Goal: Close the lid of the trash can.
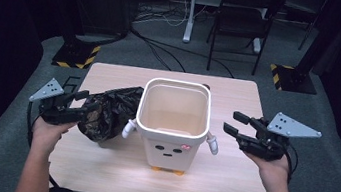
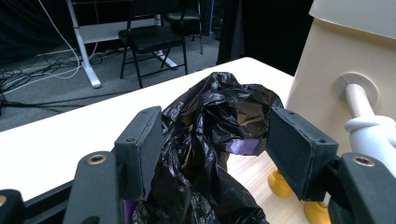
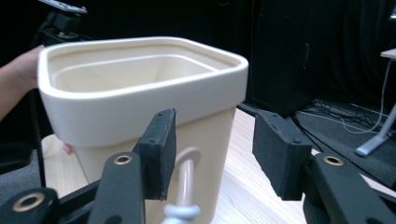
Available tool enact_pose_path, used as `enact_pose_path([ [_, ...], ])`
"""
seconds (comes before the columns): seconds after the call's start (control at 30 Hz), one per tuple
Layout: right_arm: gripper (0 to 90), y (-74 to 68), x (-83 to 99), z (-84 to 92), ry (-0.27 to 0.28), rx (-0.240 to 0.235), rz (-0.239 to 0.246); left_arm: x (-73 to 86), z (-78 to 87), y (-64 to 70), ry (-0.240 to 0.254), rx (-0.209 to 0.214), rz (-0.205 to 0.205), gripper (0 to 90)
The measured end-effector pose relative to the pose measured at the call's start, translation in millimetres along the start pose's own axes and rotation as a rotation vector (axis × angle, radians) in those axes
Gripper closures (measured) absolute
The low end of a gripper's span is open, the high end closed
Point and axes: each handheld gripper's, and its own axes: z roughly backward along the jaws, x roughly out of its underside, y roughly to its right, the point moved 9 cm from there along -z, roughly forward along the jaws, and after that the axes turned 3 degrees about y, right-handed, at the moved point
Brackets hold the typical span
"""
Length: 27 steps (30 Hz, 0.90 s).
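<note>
1. The left claw (image 1: 78, 102) is held level over the surface (image 1: 98, 164), pinching the crumpled black bag (image 1: 108, 110) just left of the cream bin (image 1: 173, 121).
2. The right claw (image 1: 235, 124) is spread and holds nothing, pointing level toward the bin's right side.

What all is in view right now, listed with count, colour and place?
bin: one, cream with a small face, white arms and orange feet, middle of the table, open and looking empty
bin bag: one, black, crumpled, on the table beside the bin
table: one, light wood, centre
folding chair: one, black, on the floor beyond the table
desk leg: one, white, beside the chair
stand bases: two, black with yellow stripes, floor at both far corners
left gripper: one, black, fingers around the bag
right gripper: one, black, open, beside the bin
</note>
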Motion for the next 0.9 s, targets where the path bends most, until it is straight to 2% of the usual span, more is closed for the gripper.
enact_pose_path([
  [0.53,48.6,9.3,42.8,-1.4,-0.038,0.091,-0.010,2.4,-1.6,-1.5,-0.008,-0.007,0.000,35.9],
  [0.7,48.6,14.5,54.8,-0.9,-0.052,0.143,0.006,3.2,-2.0,-2.8,-0.012,-0.013,-0.007,35.2],
  [0.9,48.4,20.3,71.6,-1.4,-0.067,0.188,0.000,3.4,-2.1,-3.3,-0.009,-0.015,-0.002,34.8],
])
